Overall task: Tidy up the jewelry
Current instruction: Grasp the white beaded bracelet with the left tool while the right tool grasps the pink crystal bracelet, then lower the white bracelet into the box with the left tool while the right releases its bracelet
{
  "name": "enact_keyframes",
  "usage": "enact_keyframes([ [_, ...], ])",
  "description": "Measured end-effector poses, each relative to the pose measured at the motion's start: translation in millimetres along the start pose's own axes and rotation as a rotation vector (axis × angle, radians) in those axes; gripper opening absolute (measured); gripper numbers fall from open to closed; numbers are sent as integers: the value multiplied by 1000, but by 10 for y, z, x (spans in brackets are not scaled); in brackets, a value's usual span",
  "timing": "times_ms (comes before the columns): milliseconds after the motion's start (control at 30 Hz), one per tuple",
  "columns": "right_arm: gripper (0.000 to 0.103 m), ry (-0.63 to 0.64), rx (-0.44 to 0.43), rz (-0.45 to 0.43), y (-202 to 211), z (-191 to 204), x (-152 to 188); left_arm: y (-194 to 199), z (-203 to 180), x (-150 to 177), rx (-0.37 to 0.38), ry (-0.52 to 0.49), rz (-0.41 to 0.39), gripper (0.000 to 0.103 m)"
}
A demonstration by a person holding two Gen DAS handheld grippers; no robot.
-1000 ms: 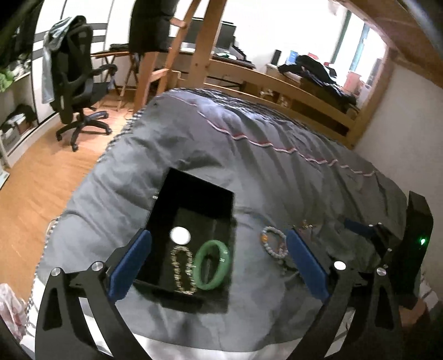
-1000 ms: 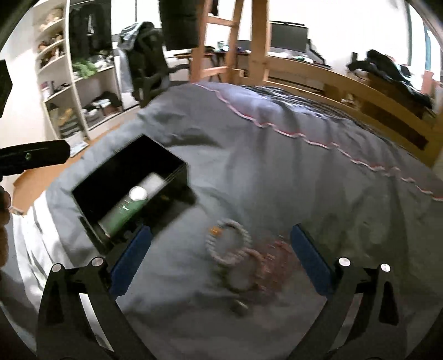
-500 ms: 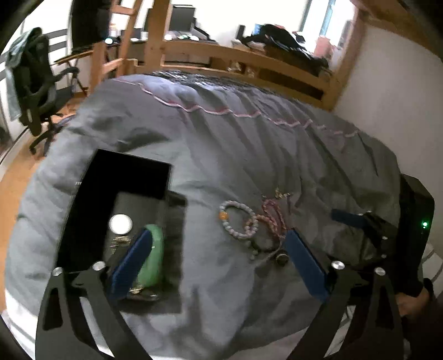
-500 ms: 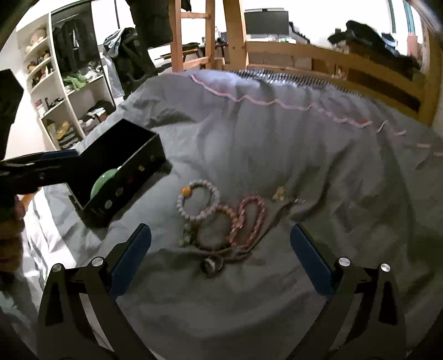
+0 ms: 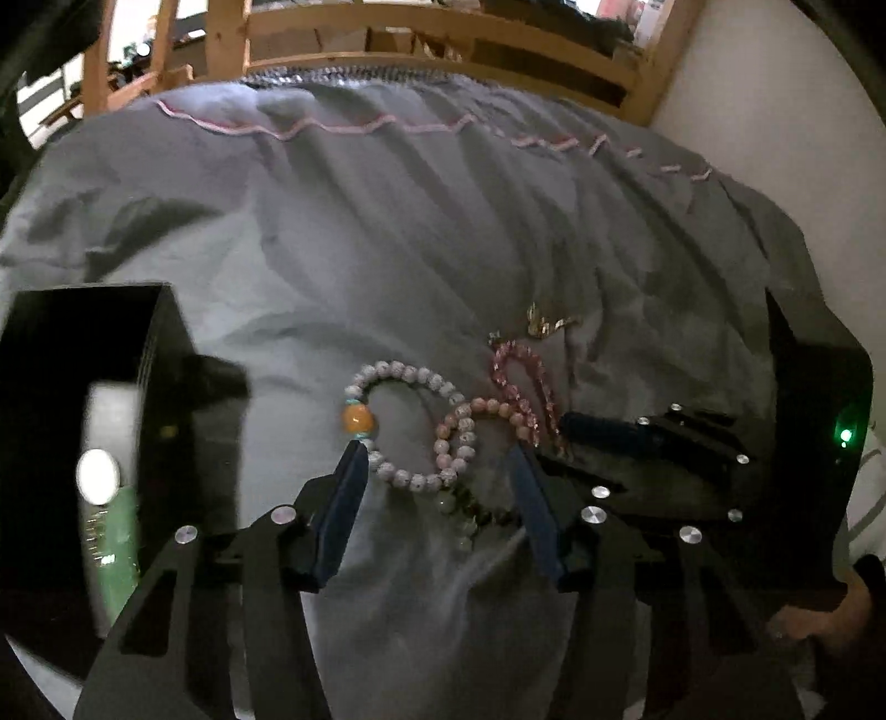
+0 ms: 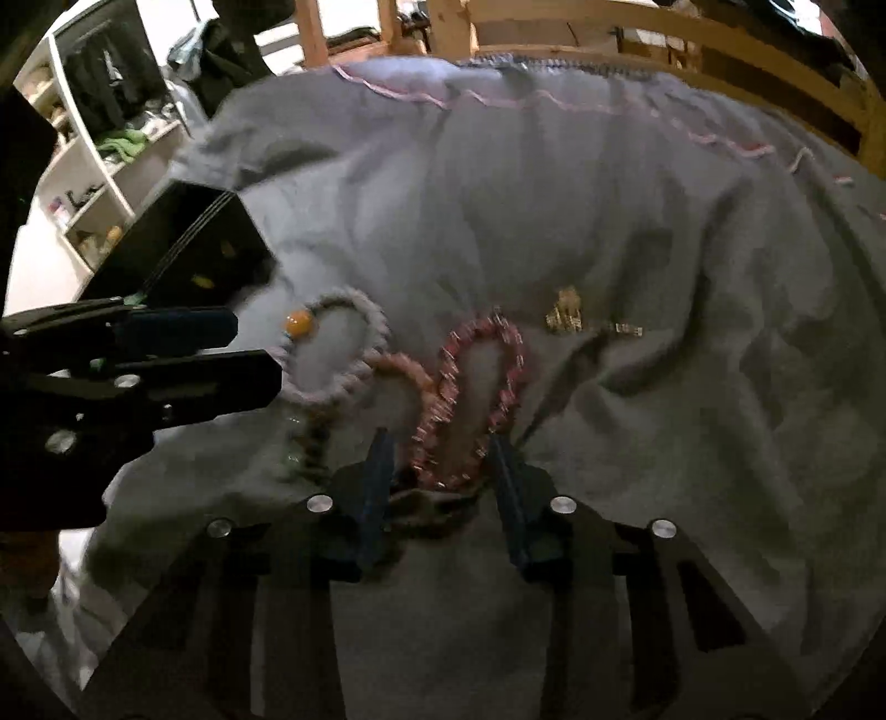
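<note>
Several bracelets lie on a grey duvet (image 5: 387, 232). My left gripper (image 5: 437, 451) is open, low over the bed, its fingers either side of a white bead bracelet with an orange bead (image 5: 407, 426). My right gripper (image 6: 440, 443) is open, narrower, its fingers either side of the near end of a pink bead bracelet (image 6: 476, 399). A smaller pale pink bracelet (image 5: 476, 421) lies between the two. A dark green bead bracelet (image 5: 470, 515) lies nearer. A gold piece (image 6: 565, 318) lies beyond. The black box (image 5: 72, 443) at left holds a green bangle (image 5: 119, 554).
The right gripper also shows in the left wrist view (image 5: 609, 435), and the left gripper in the right wrist view (image 6: 221, 354). A wooden bed frame (image 5: 443, 33) runs along the far side. A white wall (image 5: 775, 111) is at right, shelves (image 6: 94, 166) at left.
Both grippers have moved down and forward to the bracelets and narrowed their openings. The left gripper has swung right, away from the black box.
</note>
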State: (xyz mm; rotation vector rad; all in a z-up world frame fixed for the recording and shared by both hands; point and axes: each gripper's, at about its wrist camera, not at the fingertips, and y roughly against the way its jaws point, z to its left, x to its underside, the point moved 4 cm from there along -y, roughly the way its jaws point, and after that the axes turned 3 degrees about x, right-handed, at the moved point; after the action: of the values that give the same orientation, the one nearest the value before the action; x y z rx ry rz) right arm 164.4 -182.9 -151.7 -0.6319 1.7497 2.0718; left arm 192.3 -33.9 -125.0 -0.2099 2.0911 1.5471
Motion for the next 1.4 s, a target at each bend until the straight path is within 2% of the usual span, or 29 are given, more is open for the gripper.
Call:
enact_keyframes([
  [67, 34, -7, 4, 1, -46, -3, 4, -127, -13, 45, -3, -15, 33, 52],
  [133, 21, 1, 10, -8, -50, 16, -9, -218, -24, 81, -23, -25, 59, 44],
  [167, 19, 1, 8, -10, -49, 20, -13, -250, -22, 90, -29, -29, 71, 35],
  [233, 16, -2, 2, -13, -36, 14, -18, -262, -5, 95, -26, -19, 80, 31],
  [300, 13, -18, -13, -18, -10, 2, -34, -241, 23, 84, -14, -3, 83, 22],
  [333, 9, -29, -26, -24, 14, -1, -47, -222, 31, 83, -11, 3, 82, 22],
  [467, 9, -50, -51, -68, 117, 14, -117, -103, 34, 53, -6, 8, 50, 21],
  [567, 9, -61, -53, -115, 210, 16, -166, 15, 29, 4, 13, 12, 25, 8],
  [1000, 9, -121, -114, -283, 586, -50, -354, 316, 26, -105, 26, 19, -44, 8],
  [1167, 9, -111, -116, -301, 673, -22, -390, 504, 13, -123, 10, 19, -70, 8],
  [1400, 9, -79, -63, -266, 770, 60, -400, 734, -6, -87, -29, 7, -77, 8],
])
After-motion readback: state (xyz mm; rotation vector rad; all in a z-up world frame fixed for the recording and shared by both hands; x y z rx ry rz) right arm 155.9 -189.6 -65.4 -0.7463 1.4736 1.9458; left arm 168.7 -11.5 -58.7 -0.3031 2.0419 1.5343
